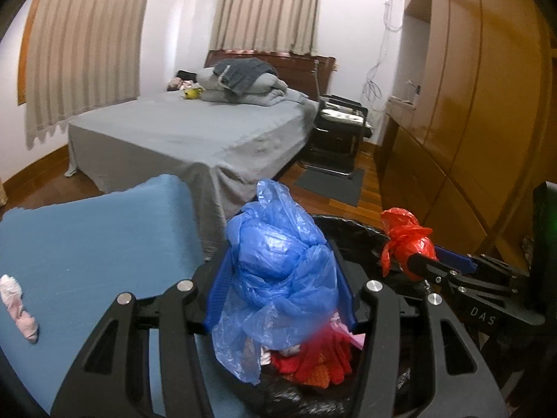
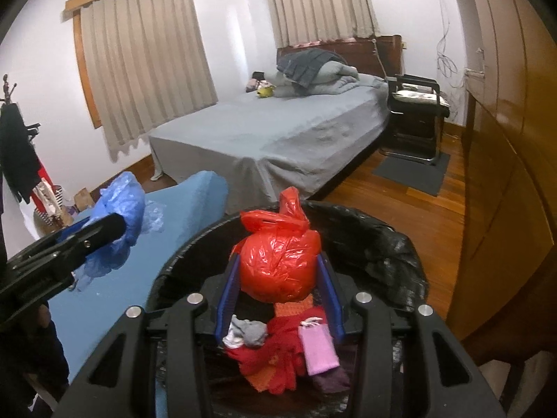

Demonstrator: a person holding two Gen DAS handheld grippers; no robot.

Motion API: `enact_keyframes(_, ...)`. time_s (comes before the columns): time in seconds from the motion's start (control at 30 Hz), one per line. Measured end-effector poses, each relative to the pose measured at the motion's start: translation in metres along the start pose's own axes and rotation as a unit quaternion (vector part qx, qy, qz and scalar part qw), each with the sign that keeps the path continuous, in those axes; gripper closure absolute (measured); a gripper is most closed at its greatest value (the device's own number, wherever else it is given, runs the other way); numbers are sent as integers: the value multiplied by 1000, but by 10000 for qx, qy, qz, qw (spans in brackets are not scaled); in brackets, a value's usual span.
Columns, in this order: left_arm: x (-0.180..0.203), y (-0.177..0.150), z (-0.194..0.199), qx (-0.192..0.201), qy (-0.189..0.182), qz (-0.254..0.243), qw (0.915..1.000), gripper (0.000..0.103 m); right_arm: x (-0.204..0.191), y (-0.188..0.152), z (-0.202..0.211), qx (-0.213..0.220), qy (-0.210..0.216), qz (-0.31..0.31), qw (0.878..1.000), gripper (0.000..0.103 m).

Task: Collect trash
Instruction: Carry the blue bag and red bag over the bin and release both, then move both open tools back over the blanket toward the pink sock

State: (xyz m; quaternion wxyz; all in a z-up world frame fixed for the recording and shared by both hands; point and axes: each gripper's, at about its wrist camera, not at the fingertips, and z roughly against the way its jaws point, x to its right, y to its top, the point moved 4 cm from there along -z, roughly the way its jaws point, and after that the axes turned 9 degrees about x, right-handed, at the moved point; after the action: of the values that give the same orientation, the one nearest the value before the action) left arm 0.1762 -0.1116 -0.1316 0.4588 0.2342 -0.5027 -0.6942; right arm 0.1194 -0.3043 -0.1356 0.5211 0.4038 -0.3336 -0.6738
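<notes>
My left gripper is shut on a crumpled blue plastic bag, held over the near rim of a black-lined trash bin. My right gripper is shut on a knotted red plastic bag, held above the same bin. In the bin lie red cloth, a pink pouch and a grey rag. The right gripper with the red bag shows at right in the left wrist view. The left gripper with the blue bag shows at left in the right wrist view.
A blue-covered surface lies left of the bin, with a pink-white scrap on it. A grey bed stands behind. A black chair and mat sit beside the bed. A wooden wardrobe runs along the right.
</notes>
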Motion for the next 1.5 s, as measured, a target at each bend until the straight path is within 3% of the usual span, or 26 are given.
enact_keyframes(0.23, 16, -11, -21, -224, -311, -31, 9993, 42, 17, -7, -2, -80, -158, -45, 9998, 56)
enact_keyframes(0.3, 15, -11, -23, -235, -313, -16, 9992, 35, 22, -8, -3, -97, -209, -82, 9997, 54)
enact_keyframes(0.47, 12, -8, -23, -201, -207, -1, 9996, 29, 28, -9, -2, -81, -280, -113, 9995, 47)
enact_keyframes(0.6, 0, -4, -16, -167, -95, 62, 9998, 22, 26, -7, 0, -24, -323, -110, 9994, 30)
enact_keyframes(0.7, -10, -3, -8, -111, 59, 42, 9999, 17, 23, -4, 4, 60, -402, -95, 9991, 9)
enact_keyframes(0.73, -16, -2, -3, -89, 133, 48, 9999, 16, 23, -4, 4, 73, -410, -114, 9991, 8)
enact_keyframes(0.8, -24, -1, 3, -84, 240, 67, 9997, 12, 19, -2, 5, 106, -381, -108, 9992, 7)
enact_keyframes(1.13, -105, -2, 52, 64, 1131, 287, 9931, 12, -23, 2, -5, 59, -126, 70, 9999, 6)
enact_keyframes(1.5, -203, -16, 121, 179, 2179, 586, 9740, 12, -128, -1, -32, -65, 673, 556, 9962, 6)
